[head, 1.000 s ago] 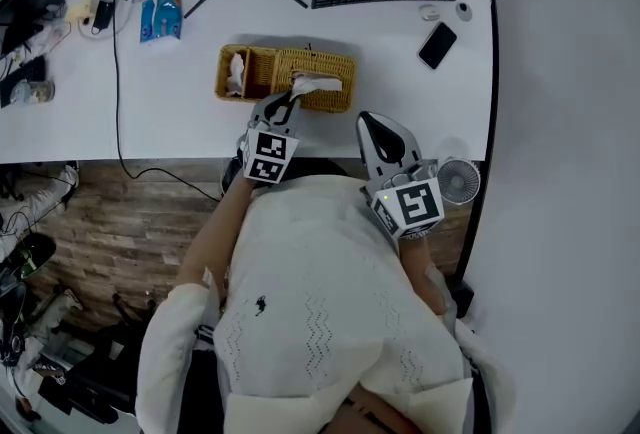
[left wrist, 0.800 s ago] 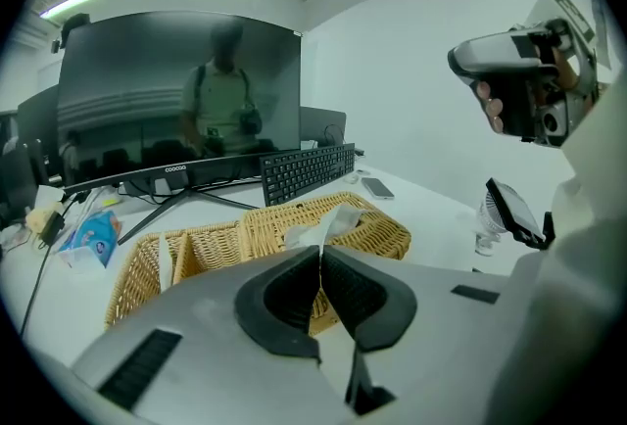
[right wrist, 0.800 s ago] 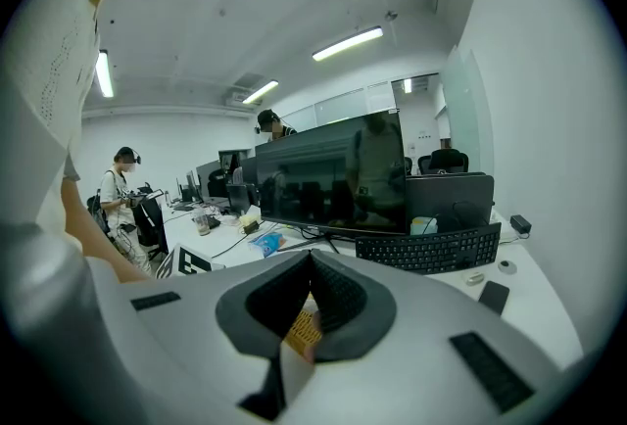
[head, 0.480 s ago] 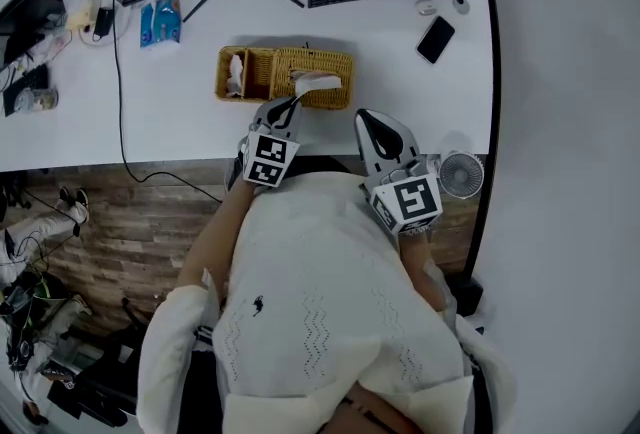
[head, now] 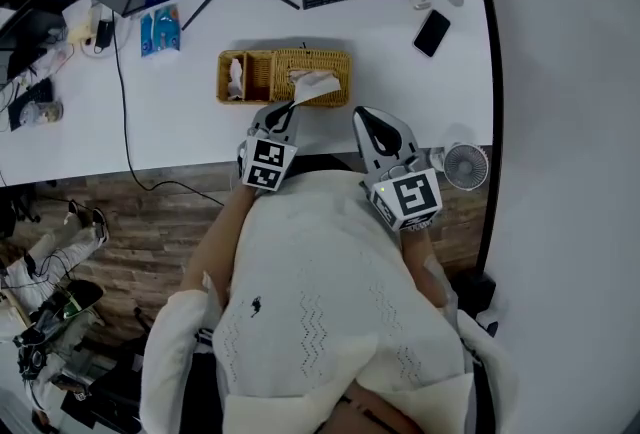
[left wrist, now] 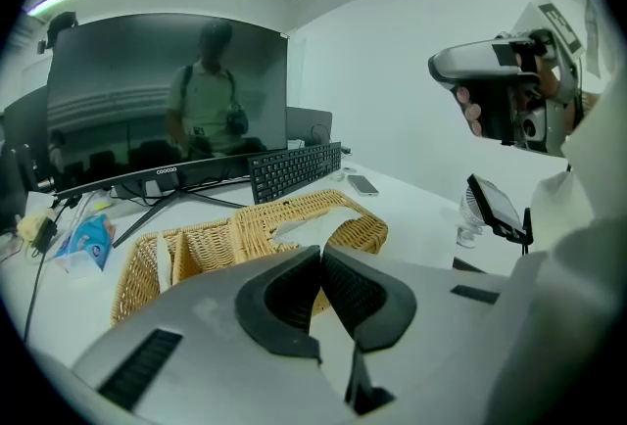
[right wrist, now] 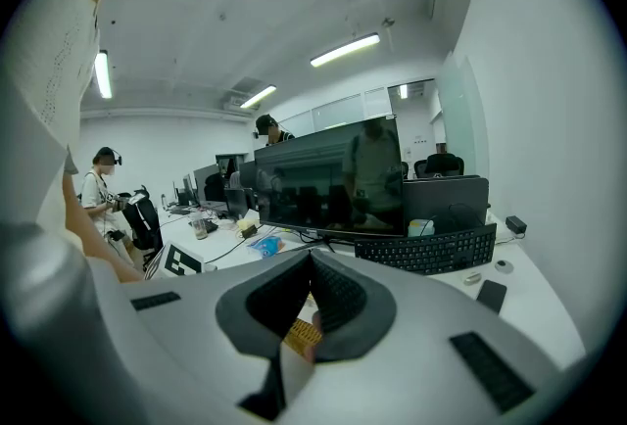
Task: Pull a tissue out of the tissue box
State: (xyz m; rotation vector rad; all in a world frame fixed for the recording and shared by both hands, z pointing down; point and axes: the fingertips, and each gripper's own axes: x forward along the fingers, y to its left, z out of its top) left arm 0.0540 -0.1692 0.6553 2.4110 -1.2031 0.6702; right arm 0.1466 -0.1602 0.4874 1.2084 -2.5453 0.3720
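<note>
Plainly, the grasp is made and the pull itself is the step in hand. The woven tissue box sits on the white worktop at twelve o'clock from the person. The tissue stands out of its top, with one corner drawn toward six o'clock.

The left gripper points at the box's six o'clock edge. Its fingers are pressed together at the tips, and the white sheet runs right up to where they meet, so I judge that they pinch that corner. The right gripper hangs at four o'clock of the box, apart from it, with its fingers closed tip to tip on nothing.

The tissue is not yet free. The next move calls for a steady draw up and back toward six o'clock, with the pinch kept firm. Nothing holds the light box, so it may lift or slide with the sheet, and the thin corner could tear or slip out.
</note>
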